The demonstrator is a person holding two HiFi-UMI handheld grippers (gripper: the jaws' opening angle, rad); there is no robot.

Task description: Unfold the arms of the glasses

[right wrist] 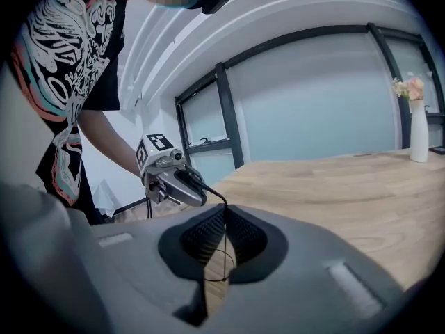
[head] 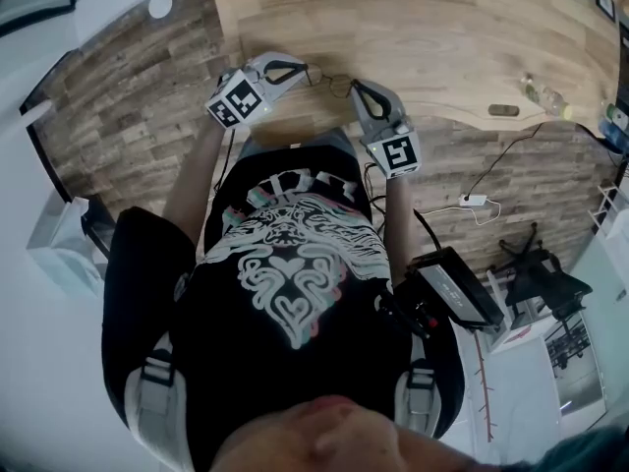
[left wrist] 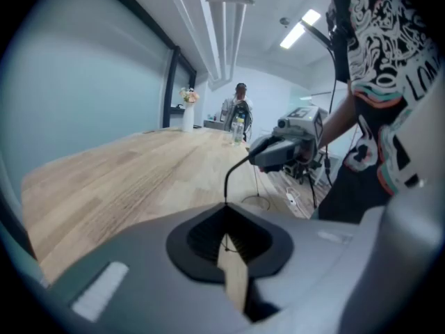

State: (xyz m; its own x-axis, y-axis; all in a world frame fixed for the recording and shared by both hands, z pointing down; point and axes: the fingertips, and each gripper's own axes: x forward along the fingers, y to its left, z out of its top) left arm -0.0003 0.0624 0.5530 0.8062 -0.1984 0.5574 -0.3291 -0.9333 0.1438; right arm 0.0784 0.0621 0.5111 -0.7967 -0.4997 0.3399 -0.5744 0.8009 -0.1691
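1. a white vase [left wrist: 188, 119] stands far along the wooden table [left wrist: 125, 179], with flowers [left wrist: 188, 96] in it.
2. the glasses [left wrist: 226, 184] are off the table, over its near edge, spanning the gap between the two tongs.
3. the left gripper [left wrist: 226, 209] is clamped on one thin black arm of the glasses.
4. the right gripper [right wrist: 224, 213] is clamped on the wire frame, with a lens rim showing between its jaws.

No legible text, shirt [head: 295, 264] lettering too blurred to read
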